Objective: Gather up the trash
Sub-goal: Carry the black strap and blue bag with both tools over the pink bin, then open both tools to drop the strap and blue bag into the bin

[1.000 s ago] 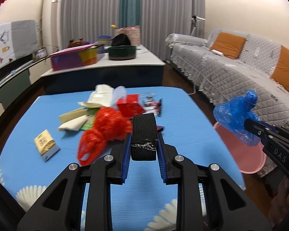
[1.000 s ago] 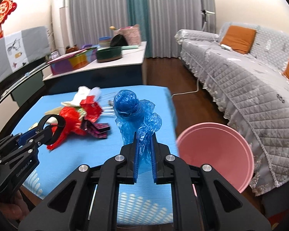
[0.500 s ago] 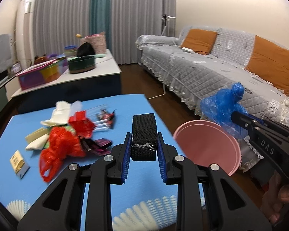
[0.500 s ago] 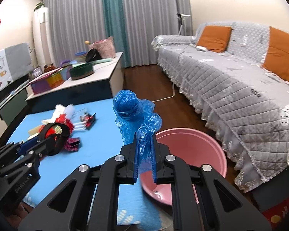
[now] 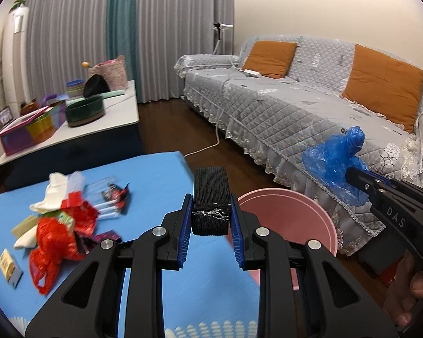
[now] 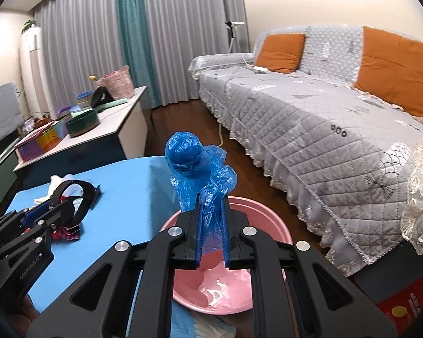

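My left gripper (image 5: 210, 215) is shut on a black woven strap loop (image 5: 211, 194) and holds it over the table's right edge, beside the pink basin (image 5: 296, 219). My right gripper (image 6: 211, 225) is shut on a crumpled blue plastic bag (image 6: 196, 163) and holds it above the pink basin (image 6: 256, 284) on the floor. The blue bag also shows in the left wrist view (image 5: 337, 160). The strap loop shows in the right wrist view (image 6: 73, 197). A pile of trash with a red plastic bag (image 5: 56, 239) lies on the blue table (image 5: 143, 180).
A small yellow box (image 5: 10, 266) lies at the table's left. A grey sofa (image 5: 296, 107) with orange cushions runs along the right. A white counter (image 5: 79, 124) with bowls and boxes stands behind the table. A red box (image 6: 409, 304) sits on the floor.
Both grippers have swung right, away from the trash pile, toward the pink basin. The blue bag now hangs over the basin; the strap is at the table's right edge.
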A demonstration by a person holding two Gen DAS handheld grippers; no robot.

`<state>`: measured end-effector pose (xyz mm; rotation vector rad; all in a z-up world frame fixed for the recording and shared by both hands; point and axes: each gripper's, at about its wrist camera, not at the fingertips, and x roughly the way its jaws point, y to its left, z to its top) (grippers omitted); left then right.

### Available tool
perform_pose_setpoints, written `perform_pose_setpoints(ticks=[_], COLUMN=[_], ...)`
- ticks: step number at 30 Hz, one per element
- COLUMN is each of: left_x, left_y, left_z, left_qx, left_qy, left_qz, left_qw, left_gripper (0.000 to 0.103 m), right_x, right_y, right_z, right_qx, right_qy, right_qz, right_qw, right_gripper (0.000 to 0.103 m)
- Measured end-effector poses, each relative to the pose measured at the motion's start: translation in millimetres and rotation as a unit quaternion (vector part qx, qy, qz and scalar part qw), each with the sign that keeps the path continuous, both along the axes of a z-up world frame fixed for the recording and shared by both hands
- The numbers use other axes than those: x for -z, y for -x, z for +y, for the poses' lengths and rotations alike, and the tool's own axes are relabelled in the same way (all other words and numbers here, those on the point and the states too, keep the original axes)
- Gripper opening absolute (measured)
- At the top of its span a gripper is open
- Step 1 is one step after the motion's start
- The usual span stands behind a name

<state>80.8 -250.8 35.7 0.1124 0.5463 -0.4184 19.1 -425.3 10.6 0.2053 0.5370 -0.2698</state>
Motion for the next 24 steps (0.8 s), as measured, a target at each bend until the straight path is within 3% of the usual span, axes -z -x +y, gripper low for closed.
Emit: perform_pose_setpoints(ticks=[11,24], left_x=[11.6,23.1], left_y=[-15.1,-40.3], left_z=[-40.9,-60.8], left_qx=[0.052,0.080], left_qy=[-0.003,0.004], left_qz=[0.013,0.045], left_qw=[0.9986,0.9958], left_gripper=[0.025,0.025], right_x=[19.1,37.2], right_y=[-8.5,-21.0], right_z=[-45.5,-46.5], right_qx=[0.037,0.025], right_qy=[-0.027,-0.035], right_qz=[0.027,0.054], right_qw=[0.999,0.998], right_gripper=[0.011,0.014])
